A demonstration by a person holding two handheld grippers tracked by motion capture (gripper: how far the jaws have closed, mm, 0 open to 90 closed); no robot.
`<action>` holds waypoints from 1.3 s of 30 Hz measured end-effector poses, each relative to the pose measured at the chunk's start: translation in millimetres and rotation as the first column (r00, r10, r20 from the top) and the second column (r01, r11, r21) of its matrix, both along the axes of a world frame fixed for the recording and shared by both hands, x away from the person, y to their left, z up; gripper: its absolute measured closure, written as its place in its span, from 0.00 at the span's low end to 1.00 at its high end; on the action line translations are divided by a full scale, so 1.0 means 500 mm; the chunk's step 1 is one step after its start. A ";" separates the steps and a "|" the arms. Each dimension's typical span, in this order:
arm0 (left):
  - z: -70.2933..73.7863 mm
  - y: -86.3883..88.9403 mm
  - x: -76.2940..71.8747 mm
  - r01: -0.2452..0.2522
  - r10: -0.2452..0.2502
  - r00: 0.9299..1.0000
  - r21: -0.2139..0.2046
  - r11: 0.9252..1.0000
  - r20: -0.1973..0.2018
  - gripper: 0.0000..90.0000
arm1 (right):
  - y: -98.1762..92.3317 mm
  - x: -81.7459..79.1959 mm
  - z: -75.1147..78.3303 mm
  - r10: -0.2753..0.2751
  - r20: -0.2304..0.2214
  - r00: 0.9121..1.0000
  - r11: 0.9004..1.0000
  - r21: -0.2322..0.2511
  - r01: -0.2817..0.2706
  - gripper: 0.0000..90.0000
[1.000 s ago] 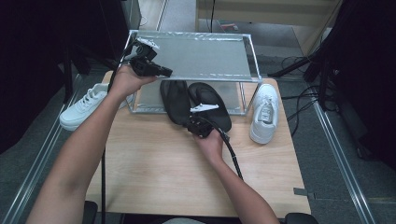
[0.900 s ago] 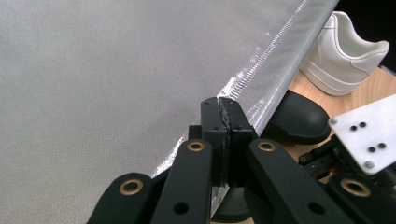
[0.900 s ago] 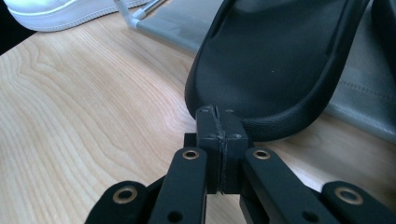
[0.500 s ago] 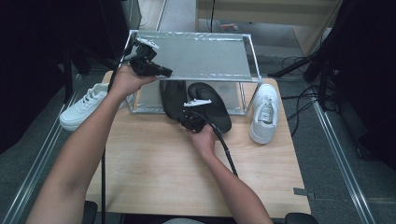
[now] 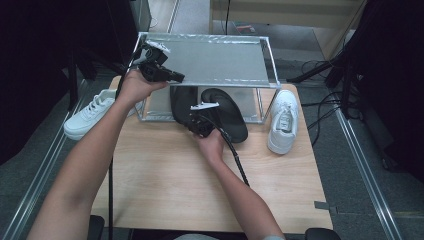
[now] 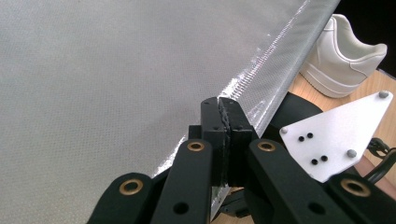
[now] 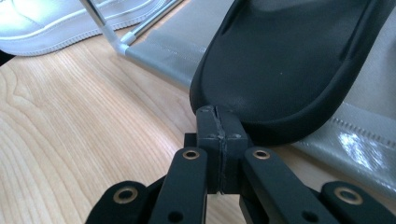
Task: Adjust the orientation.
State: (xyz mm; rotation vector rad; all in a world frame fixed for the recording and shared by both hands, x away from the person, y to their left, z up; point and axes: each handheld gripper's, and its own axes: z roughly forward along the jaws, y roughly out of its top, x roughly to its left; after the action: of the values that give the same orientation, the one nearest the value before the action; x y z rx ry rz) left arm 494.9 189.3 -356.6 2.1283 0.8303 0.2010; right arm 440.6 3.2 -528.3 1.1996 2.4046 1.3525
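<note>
Two black slippers lie on the lower shelf of a metal shoe rack (image 5: 267,55), the left slipper (image 5: 181,97) beside the right slipper (image 5: 229,114), heels sticking out over the table. My right gripper (image 5: 192,120) is shut, its tips (image 7: 217,114) at the heel rim of the left slipper (image 7: 289,60), nothing seen between the jaws. My left gripper (image 5: 179,77) is shut and empty, hovering over the front left edge of the rack's grey top shelf (image 6: 93,84); its tips (image 6: 223,105) sit above the shelf's seam.
A white sneaker (image 5: 92,112) lies left of the rack, half off the table, and a second white sneaker (image 5: 282,120) lies at its right. The wooden table (image 5: 165,185) stretches in front. Cables trail on the floor at the right.
My right gripper has slid up and left across the table toward the left slipper's heel. The left gripper has stayed over the top shelf.
</note>
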 end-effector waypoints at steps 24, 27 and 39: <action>-0.002 0.002 0.000 -0.002 0.003 1.000 -0.006 1.000 0.004 1.00 | -0.078 -0.066 0.055 0.068 0.040 0.997 0.998 0.011 -0.068 1.00; -0.002 0.001 -0.001 -0.005 0.005 1.000 -0.005 1.000 0.004 1.00 | -0.098 -0.077 0.066 0.069 0.055 0.996 0.997 0.019 -0.071 1.00; -0.001 0.000 -0.001 -0.009 0.009 1.000 -0.002 1.000 0.003 1.00 | -0.177 -0.120 0.097 0.074 0.078 0.994 0.997 0.019 -0.075 1.00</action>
State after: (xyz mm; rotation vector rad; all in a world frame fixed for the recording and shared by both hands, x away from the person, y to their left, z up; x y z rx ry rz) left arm 494.6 189.5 -357.2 2.1220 0.8385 0.2075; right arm 380.6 -85.6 -479.7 1.0522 2.4096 1.4225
